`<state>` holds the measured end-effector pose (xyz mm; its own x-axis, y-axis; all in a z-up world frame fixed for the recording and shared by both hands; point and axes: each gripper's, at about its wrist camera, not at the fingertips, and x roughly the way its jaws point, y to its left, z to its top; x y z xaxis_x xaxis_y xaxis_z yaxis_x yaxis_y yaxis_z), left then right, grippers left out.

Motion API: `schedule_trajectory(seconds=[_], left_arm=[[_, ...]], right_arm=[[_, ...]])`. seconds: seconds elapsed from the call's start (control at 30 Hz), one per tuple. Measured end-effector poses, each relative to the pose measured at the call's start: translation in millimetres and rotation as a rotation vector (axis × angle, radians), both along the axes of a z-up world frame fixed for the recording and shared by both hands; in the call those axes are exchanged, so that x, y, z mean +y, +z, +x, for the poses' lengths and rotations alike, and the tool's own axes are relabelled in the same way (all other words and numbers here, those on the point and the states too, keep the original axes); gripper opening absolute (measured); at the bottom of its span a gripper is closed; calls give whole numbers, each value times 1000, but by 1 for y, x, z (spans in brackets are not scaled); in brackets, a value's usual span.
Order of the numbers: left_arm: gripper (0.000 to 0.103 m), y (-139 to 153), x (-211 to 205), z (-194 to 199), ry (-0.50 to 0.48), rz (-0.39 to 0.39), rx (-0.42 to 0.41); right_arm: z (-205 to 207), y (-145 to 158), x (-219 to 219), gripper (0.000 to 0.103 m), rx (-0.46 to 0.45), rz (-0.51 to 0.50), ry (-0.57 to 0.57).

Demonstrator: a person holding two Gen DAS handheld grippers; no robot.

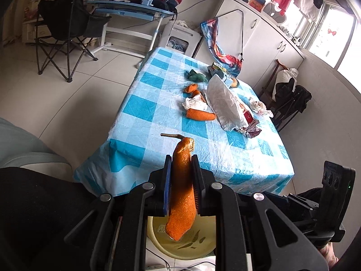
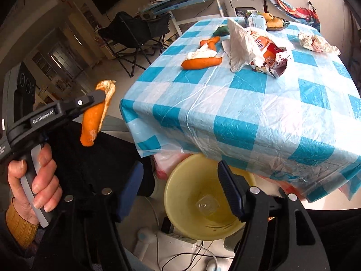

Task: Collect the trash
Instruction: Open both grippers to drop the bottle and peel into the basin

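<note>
My left gripper (image 1: 181,161) is shut on a long strip of orange peel (image 1: 181,203), which hangs over a yellow basin (image 1: 156,228) on the floor in front of the table. The right wrist view shows that gripper (image 2: 100,96) held in a hand, with the peel (image 2: 93,117) dangling left of the table's corner. My right gripper (image 2: 180,180) stands open and empty above the basin (image 2: 196,164), where a clear plastic piece (image 2: 206,204) lies. On the blue checked tablecloth (image 1: 158,103) lie another orange peel (image 1: 200,115), a tissue (image 1: 195,103), a white plastic bag (image 1: 225,103) and crumpled paper (image 1: 259,107).
A printed food packet (image 2: 273,61) lies beside the bag, and a dish of buns (image 2: 274,23) and a carton (image 2: 255,20) stand at the table's far end. A folding chair (image 1: 65,29) and desk (image 1: 130,11) stand beyond. A power strip with cables (image 2: 180,239) lies by the basin.
</note>
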<state>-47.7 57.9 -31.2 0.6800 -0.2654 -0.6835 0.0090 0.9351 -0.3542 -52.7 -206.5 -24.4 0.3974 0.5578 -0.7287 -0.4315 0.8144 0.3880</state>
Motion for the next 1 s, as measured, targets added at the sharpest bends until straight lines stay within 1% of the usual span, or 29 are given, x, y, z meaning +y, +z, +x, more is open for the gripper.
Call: schedule_trajectory(seconds=[0.17,0.23,0.3,0.33,0.37,0.4,0.47,0.53,0.67,0.73,0.8,0.9,1.0], left_arm=[[17,-8,-31,-4,-94,32,23],[17,-15,-46,-2,-160,50,62],[21,-27,-59,1,-218,66,126],[26,-30,-63,1,-228,78,141],[32,-31,-66,0,-228,96,140],[37,-30,-67,-1,-224,110,128],[51,-23,-63,-3,-199,116,89],[55,-17,-55,-4,-162,99,59],[58,-9,-33,1,-47,92,29],[60,-5,-25,0,17,111,5],[66,0,-18,-2,76,140,-28],[70,7,-14,-4,127,176,-70],[74,12,-13,-7,148,209,-100]], right_arm=[[6,15,-19,72,-93,69,-118],[8,20,-28,73,-117,93,-159],[10,21,-34,75,-128,107,-191],[11,21,-35,75,-127,113,-201],[14,19,-36,75,-121,118,-210],[15,18,-35,76,-114,123,-216],[18,15,-35,76,-109,125,-226],[19,14,-34,76,-105,126,-231],[19,12,-33,76,-111,116,-225],[18,13,-31,76,-122,110,-222],[17,13,-30,76,-135,101,-220],[16,13,-29,76,-141,89,-216],[16,13,-28,76,-143,81,-216]])
